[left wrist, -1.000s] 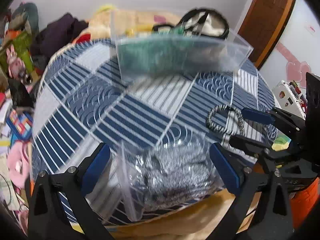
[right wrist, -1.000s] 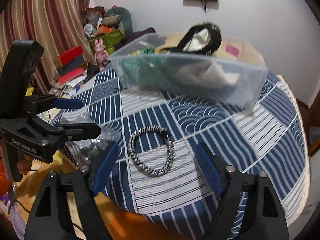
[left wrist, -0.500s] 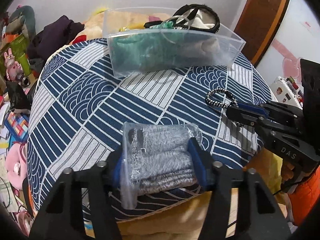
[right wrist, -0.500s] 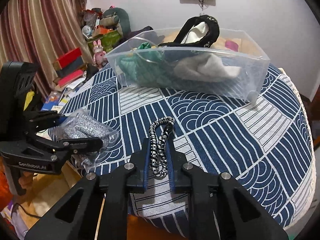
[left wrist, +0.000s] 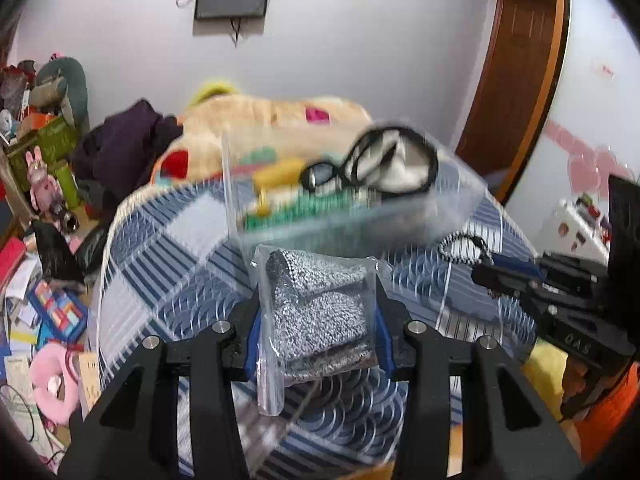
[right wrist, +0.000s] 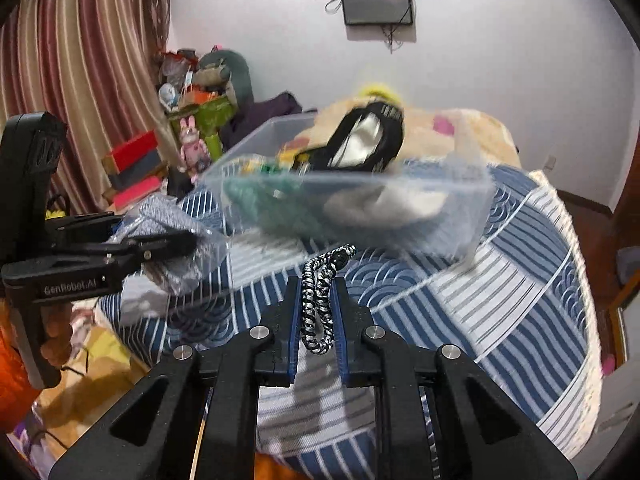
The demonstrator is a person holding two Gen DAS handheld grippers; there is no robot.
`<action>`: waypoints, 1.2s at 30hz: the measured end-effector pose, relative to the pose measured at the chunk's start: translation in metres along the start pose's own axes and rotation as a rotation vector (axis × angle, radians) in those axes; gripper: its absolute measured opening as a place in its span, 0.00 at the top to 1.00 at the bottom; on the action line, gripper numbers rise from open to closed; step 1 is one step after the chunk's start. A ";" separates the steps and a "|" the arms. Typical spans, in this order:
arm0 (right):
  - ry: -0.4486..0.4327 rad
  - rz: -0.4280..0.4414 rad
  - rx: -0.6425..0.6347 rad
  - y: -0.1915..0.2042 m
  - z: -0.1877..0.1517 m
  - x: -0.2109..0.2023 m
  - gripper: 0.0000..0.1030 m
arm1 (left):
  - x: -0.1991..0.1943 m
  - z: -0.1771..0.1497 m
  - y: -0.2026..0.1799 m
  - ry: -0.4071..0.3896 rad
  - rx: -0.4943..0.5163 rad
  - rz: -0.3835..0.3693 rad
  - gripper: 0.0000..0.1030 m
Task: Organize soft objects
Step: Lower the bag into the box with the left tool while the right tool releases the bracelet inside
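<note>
Blue patterned bedcover (left wrist: 168, 264) below: left gripper (left wrist: 318, 320) clamps the bagged knitwear (left wrist: 316, 312), right gripper (right wrist: 316, 316) pinches the braided cord (right wrist: 320, 304). Carry both level over the clear bin (right wrist: 460, 204) at twelve o'clock, then release.

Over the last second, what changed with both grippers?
Both closed and lifted. The left gripper, open around the bagged grey knit a second ago, now clamps it, raised off the bedspread. The right gripper closed on the braided loop and lifted it. The clear bin with its contents stayed on the bed.
</note>
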State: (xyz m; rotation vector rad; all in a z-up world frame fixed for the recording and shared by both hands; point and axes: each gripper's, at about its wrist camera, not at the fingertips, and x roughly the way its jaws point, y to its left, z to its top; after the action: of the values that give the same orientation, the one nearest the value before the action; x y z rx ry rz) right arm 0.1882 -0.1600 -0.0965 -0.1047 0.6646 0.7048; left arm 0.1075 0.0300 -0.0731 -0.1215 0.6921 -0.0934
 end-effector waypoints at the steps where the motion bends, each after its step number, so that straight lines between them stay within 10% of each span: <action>1: -0.011 -0.004 0.002 -0.001 0.003 -0.001 0.87 | -0.001 0.008 0.000 -0.024 0.003 -0.003 0.57; 15: -0.156 -0.110 -0.005 -0.017 0.054 -0.005 0.87 | 0.028 0.060 0.003 -0.137 0.027 0.023 0.57; 31: -0.041 -0.132 0.065 -0.046 0.063 0.049 0.87 | 0.083 0.062 0.008 -0.038 -0.002 0.005 0.55; 36: -0.030 -0.149 0.035 -0.040 0.059 0.047 0.84 | 0.086 0.057 0.008 -0.018 0.005 0.021 0.40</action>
State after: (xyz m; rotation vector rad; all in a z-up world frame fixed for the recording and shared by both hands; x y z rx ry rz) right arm 0.2712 -0.1455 -0.0829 -0.1103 0.6332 0.5504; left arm 0.2101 0.0318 -0.0853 -0.1100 0.6755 -0.0737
